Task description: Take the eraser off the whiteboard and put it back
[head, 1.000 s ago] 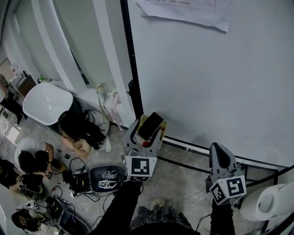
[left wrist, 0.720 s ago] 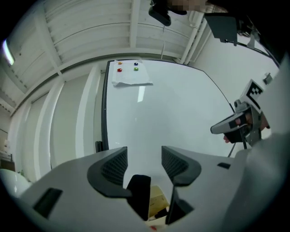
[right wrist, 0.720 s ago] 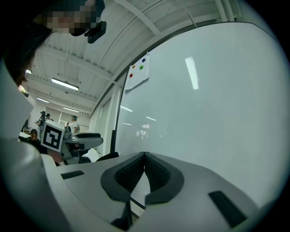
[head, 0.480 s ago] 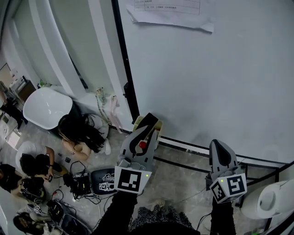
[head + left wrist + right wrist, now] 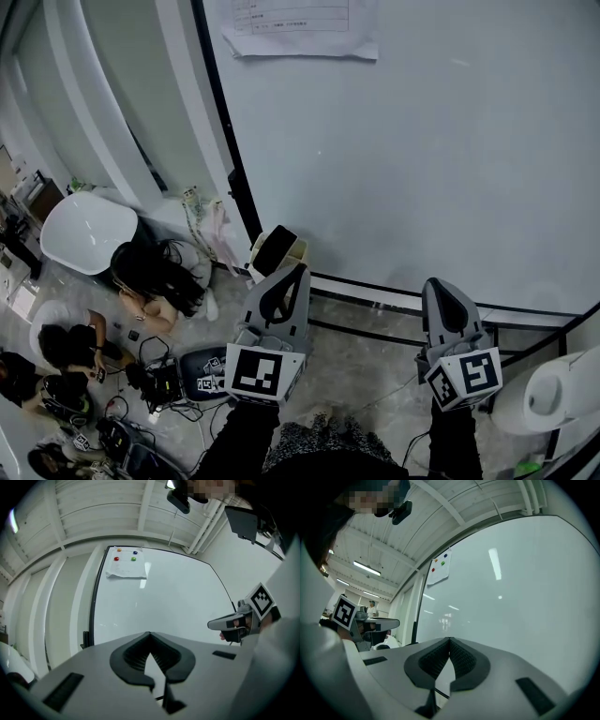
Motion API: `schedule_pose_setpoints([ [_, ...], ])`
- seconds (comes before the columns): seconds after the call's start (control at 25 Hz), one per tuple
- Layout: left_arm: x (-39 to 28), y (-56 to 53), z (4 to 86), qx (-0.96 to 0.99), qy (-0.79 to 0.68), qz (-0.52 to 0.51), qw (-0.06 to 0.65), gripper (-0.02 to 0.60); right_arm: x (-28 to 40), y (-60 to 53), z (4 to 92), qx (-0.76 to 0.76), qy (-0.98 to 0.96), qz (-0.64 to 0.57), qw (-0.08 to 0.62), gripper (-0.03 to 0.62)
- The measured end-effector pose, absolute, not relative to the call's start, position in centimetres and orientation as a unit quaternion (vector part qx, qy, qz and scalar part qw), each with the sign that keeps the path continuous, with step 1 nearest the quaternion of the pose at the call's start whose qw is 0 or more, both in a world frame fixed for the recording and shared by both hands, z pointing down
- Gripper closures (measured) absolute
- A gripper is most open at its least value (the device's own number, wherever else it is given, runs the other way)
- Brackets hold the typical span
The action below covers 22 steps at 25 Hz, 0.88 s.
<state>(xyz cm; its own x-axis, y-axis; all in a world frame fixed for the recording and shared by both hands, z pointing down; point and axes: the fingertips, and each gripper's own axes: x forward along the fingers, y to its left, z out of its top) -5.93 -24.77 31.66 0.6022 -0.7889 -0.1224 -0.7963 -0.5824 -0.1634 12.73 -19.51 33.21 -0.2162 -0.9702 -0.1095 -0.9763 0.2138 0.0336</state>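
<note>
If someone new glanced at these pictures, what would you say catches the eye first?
The large whiteboard fills the upper right, with a paper sheet at its top edge. Near its lower left corner sits the eraser, just beyond the left hand-held gripper, whose jaws have just closed on nothing; the right hand-held gripper is shut too. People crouch among gear on the floor at left.

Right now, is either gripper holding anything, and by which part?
Nothing is held. The left gripper has just closed on nothing; the right gripper is shut and empty.
</note>
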Motion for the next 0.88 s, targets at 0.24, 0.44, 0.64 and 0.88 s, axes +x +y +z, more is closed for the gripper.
schedule_pose_setpoints([
  [0.24,-3.4,-21.4,32.6,-0.900,0.428,0.012,0.082,0.577,14.3,-17.0,33.0,-0.628,0.776,0.052,0.033,0.588],
  [0.44,-2.6,-18.9,33.1,-0.897,0.435,0.011,0.070,0.577,15.1,-14.6,33.0,-0.626,0.777,0.051,0.034,0.588],
  [0.64,-1.8,-17.1,33.1,-0.901,0.426,0.008,0.075,0.577,15.2,-13.2,33.2,-0.628,0.775,0.050,0.037,0.588],
  [0.88,-1.9,-16.5,32.9,-0.904,0.421,0.013,0.076,0.577,14.9,-12.1,32.7,-0.634,0.770,0.058,0.031,0.589],
])
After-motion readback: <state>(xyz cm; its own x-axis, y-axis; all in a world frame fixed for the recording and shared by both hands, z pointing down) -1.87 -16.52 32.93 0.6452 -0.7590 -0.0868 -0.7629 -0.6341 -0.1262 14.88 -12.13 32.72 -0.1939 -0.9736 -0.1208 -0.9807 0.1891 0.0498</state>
